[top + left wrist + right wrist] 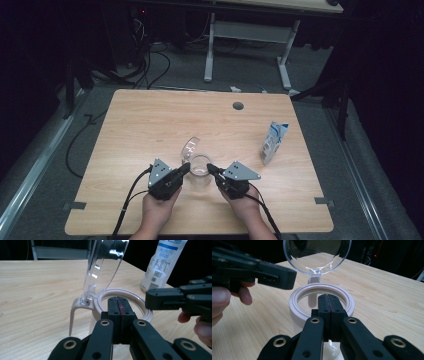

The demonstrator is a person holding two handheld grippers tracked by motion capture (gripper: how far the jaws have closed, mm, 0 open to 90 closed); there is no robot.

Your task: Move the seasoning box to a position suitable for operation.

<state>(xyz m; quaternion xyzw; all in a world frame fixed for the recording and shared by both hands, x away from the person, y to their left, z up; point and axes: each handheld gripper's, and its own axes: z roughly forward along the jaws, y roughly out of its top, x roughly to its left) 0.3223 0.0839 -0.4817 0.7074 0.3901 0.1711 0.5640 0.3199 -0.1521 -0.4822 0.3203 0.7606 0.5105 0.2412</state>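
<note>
While clear round jar with pale pink rim ring [200, 170] stands upright near front-middle of light wooden table [150, 120], clear domed hinged lid [190, 147] stands swung open behind rim, tilted back. Pink latch tab [73, 315] hangs down from hinge side. Jar interior: nothing visible inside. White-and-blue printed pouch [273, 142] stands upright well right of jar, contents hidden. Left gripper [186, 168] touches jar rim from left, jaws pressed together, nothing between. Right gripper [210, 168] at rim from right, jaws pressed together, nothing between.
</note>
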